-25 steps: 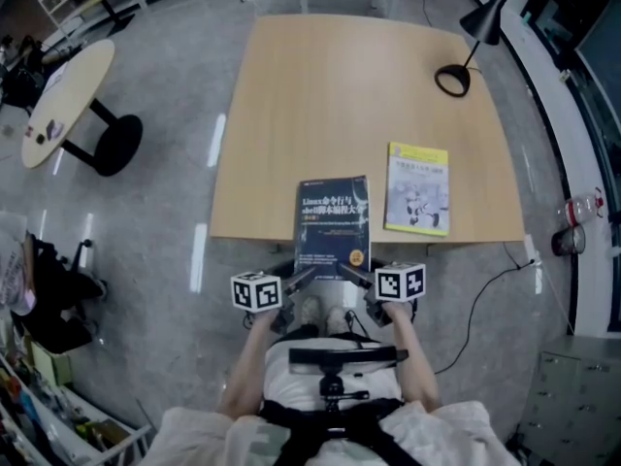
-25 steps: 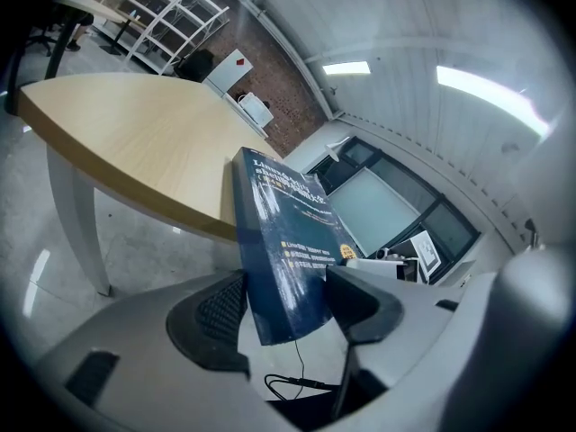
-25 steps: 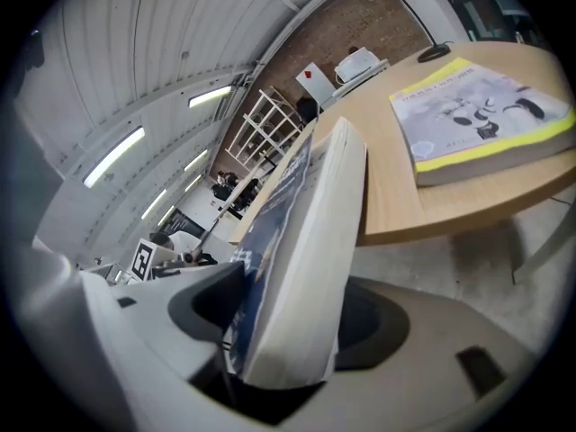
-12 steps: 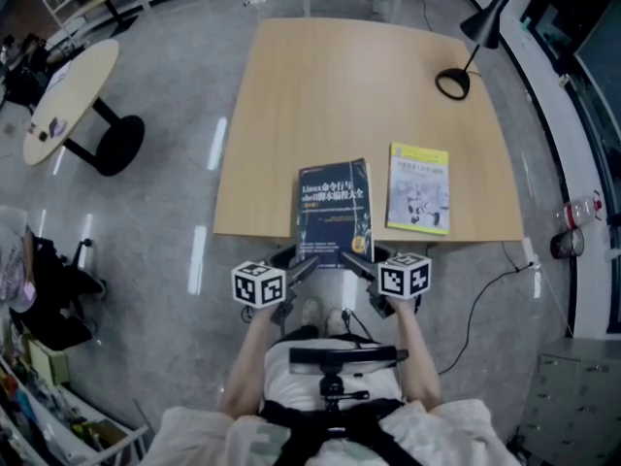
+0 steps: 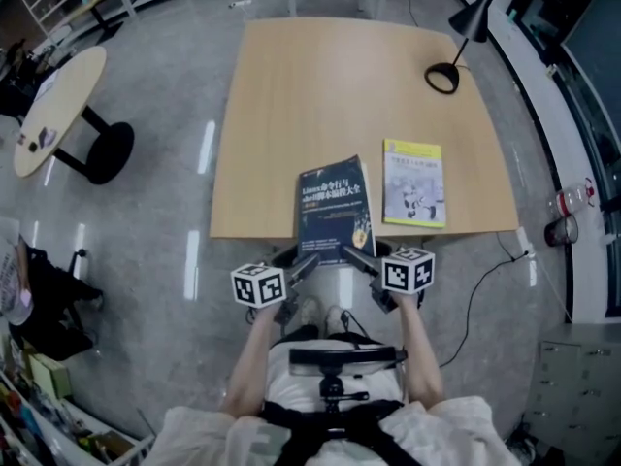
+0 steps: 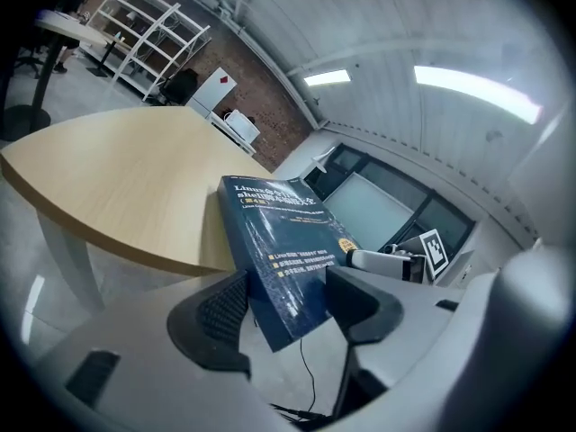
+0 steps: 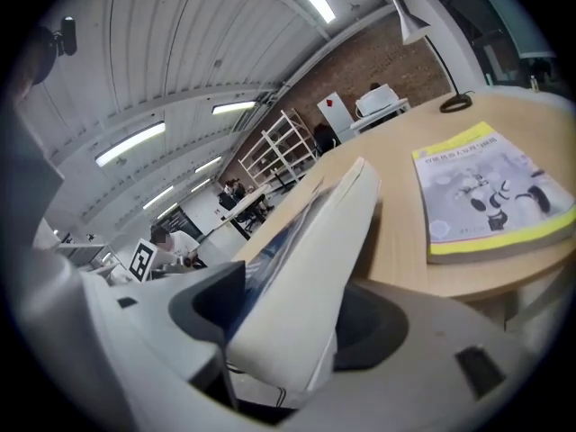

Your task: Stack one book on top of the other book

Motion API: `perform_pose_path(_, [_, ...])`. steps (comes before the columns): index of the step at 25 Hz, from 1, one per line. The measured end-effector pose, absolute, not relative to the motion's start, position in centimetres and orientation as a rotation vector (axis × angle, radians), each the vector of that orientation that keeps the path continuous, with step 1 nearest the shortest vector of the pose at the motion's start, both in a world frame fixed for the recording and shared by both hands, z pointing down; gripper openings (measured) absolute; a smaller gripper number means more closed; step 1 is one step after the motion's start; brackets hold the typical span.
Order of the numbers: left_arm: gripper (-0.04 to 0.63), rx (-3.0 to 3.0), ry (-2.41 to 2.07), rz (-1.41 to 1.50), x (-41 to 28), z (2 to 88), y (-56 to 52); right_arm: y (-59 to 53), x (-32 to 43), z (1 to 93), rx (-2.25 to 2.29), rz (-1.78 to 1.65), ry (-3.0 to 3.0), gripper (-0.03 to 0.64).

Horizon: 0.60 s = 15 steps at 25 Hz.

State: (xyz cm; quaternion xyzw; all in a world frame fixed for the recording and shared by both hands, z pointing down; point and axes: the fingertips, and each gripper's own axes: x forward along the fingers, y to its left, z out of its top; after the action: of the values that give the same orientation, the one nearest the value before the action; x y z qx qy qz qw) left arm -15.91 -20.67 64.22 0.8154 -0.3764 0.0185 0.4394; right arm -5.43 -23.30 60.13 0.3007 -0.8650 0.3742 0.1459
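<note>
A thick dark blue book [image 5: 335,207] hangs over the near edge of the wooden table [image 5: 320,85], its near end raised. My left gripper [image 5: 303,265] is shut on its near left corner, my right gripper [image 5: 357,258] on its near right corner. In the left gripper view the blue book [image 6: 279,250] sits clamped between the jaws of the left gripper [image 6: 283,309]. In the right gripper view its white page edge [image 7: 310,259] fills the jaws of the right gripper [image 7: 297,322]. A thinner yellow book [image 5: 414,183] lies flat to the right, also visible as the yellow book [image 7: 490,192] beyond the jaws.
A black desk lamp [image 5: 456,51] stands at the table's far right corner. A small round table [image 5: 53,105] stands off to the left on the grey floor. A bottle [image 5: 572,202] lies on the floor at the right. White shelves [image 6: 148,39] line the far wall.
Both grippers have risen a little with the blue book, lifting its near end. The yellow book has not moved.
</note>
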Motion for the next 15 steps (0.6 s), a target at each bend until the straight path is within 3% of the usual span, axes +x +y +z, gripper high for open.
perform_pose_path(15, [0.273, 2.114, -0.933, -0.052, -15.0, 59.5, -24.0, -26.1, -4.7, 54.7, 0.93, 0.869, -2.624, 0.304])
